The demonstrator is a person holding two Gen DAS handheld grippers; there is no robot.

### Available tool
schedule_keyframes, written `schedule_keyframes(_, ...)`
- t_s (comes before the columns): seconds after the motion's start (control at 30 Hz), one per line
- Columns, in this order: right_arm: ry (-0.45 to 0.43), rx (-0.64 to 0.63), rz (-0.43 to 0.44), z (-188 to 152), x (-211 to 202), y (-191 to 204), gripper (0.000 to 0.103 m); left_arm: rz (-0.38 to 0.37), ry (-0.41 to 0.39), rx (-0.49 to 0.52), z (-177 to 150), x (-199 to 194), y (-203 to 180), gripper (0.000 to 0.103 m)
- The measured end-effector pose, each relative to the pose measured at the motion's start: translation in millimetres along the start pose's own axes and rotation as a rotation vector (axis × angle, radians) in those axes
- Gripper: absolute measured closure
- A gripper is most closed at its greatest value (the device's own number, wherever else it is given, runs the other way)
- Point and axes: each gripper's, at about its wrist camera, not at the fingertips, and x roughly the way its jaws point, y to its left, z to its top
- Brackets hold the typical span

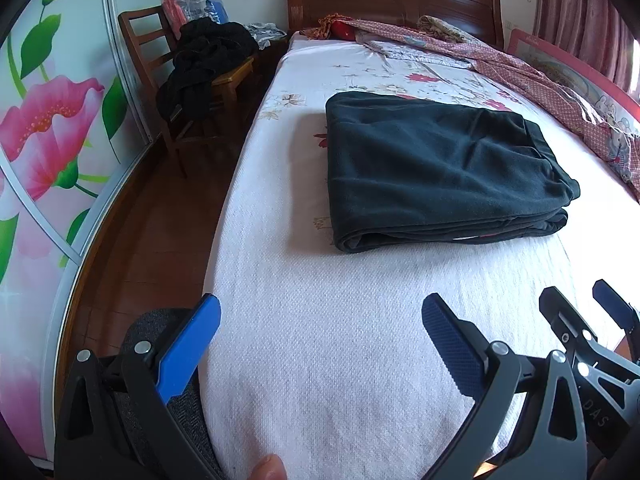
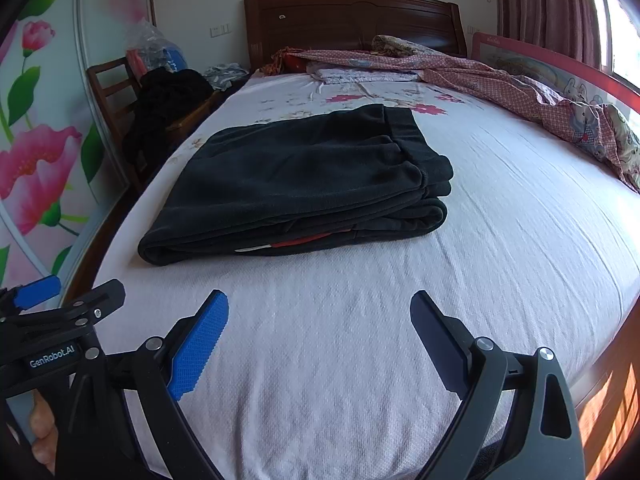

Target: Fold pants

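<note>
Pants [image 1: 436, 168] look folded, soft and thick; grab the stacked near edge if you adjust. Left gripper [image 1: 320, 344] and right gripper [image 2: 318, 344] gape wide, empty, short of pants

Folded pants [image 2: 296, 188] lie on the bed [image 2: 360, 360] at frame centre, headboard [image 2: 352, 20] behind them, crumpled bedding [image 2: 520, 84] at upper right, a clothes-laden chair [image 2: 120, 96] at left — both grippers low in the foreground.
</note>
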Motion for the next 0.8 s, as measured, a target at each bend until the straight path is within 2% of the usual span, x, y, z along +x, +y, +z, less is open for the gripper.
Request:
schedule_keyframes(0.3,0.003,-0.003,0.002,0,0,1,0.011,-0.005,0.011,-0.036,1,2,6,0.002)
schedule_keyframes(0.47,0.011,0.008,0.017,1,0,3,0.011,0.017,0.011,-0.01,0,3,3,0.002)
schedule_keyframes(0.8,0.002,0.017,0.028,3,0,4,0.011,0.009,0.025,0.044,-3,4,-7,0.002)
